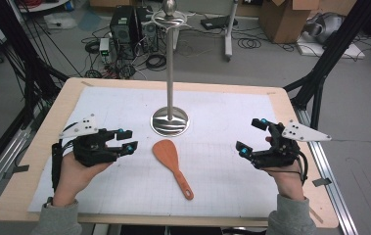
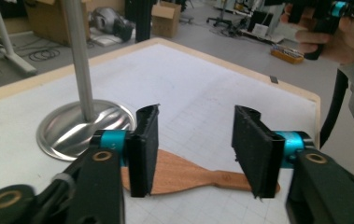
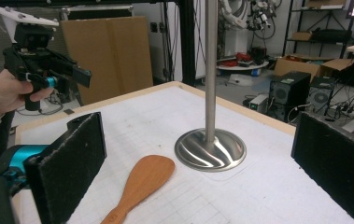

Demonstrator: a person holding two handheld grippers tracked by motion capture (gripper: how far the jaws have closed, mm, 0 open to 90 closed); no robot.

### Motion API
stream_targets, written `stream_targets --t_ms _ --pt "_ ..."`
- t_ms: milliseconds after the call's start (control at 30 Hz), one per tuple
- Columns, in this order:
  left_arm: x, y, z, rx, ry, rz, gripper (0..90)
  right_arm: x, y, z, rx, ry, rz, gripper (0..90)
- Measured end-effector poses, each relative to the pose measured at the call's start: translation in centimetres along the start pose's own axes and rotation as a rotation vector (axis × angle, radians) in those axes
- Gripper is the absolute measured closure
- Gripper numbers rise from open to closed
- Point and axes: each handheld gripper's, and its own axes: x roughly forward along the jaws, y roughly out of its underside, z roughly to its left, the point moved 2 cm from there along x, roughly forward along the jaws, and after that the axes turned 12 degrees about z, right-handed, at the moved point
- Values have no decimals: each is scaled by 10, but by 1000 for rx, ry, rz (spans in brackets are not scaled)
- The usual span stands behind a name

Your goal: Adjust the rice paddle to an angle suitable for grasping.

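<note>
Wooden spatula (image 1: 172, 165) flat on counter (image 1: 36, 196), handle toward me, just right of my left claw (image 1: 127, 141), nearer and part-open, gripping nothing; right claw (image 1: 251, 136) wide, empty.

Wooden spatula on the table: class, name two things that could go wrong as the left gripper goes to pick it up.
1. The wooden spatula lies flat on the paper sheet; the left gripper, jaws apart above it, may slip off its thin edge.
2. The metal stand rises just behind the blade, so a lifted spatula could knock its pole.
</note>
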Motion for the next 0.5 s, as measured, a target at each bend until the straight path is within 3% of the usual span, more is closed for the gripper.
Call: stream_targets --t_ms 233,500 --pt "16 3 -3 26 0 51 699 3 0 1 -6 -15 18 17" --pt "24 6 -4 38 12 64 821 5 1 2 -12 -31 34 17"
